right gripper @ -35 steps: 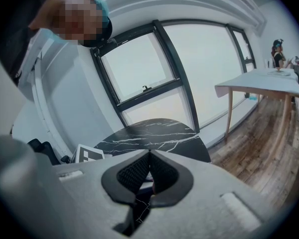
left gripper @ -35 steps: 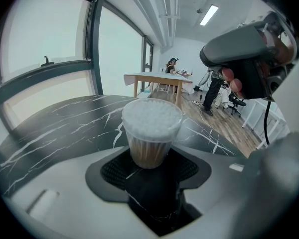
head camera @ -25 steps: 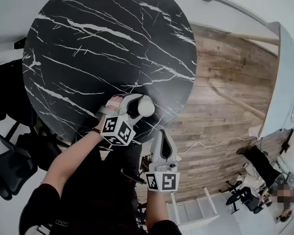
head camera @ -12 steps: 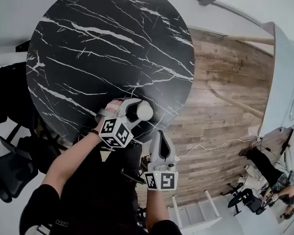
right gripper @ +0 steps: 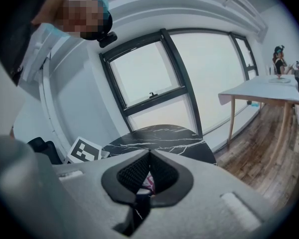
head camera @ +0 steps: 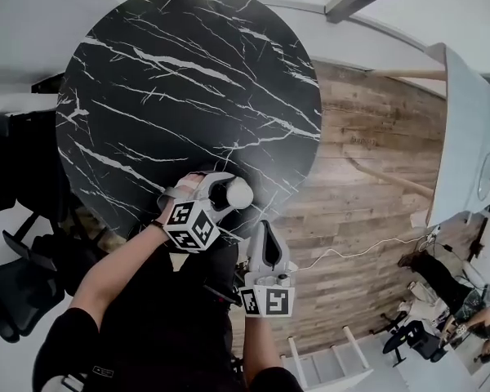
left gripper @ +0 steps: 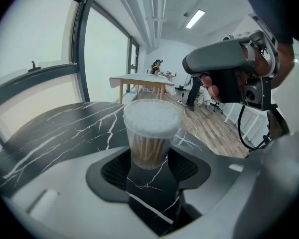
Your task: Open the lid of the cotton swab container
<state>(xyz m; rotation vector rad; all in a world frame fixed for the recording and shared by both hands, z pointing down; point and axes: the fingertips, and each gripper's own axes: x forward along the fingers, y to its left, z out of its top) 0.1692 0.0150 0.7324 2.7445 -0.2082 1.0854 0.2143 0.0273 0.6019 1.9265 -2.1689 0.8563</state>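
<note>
The cotton swab container [head camera: 242,193] is a clear round tub of wooden-stemmed swabs with its pale lid [left gripper: 152,117] in place. My left gripper [head camera: 229,194] is shut on it, just over the near edge of the black marble table [head camera: 180,80]. In the left gripper view the tub [left gripper: 149,146] stands upright between the two pads, and the gripper [left gripper: 149,161] grips its lower body. My right gripper [head camera: 260,229] hangs shut and empty, just below and right of the container and off the table. In its own view the right gripper [right gripper: 149,156] has its jaws pressed together.
The round table stands over a wooden plank floor [head camera: 376,178]. A white desk [head camera: 465,137] is at the far right, a black chair [head camera: 16,276] at the lower left, a cable [head camera: 351,251] on the floor and a white shelf unit [head camera: 327,358] below.
Both grippers have shifted slightly toward me along the table's near edge. The left still holds the container and the right stays shut.
</note>
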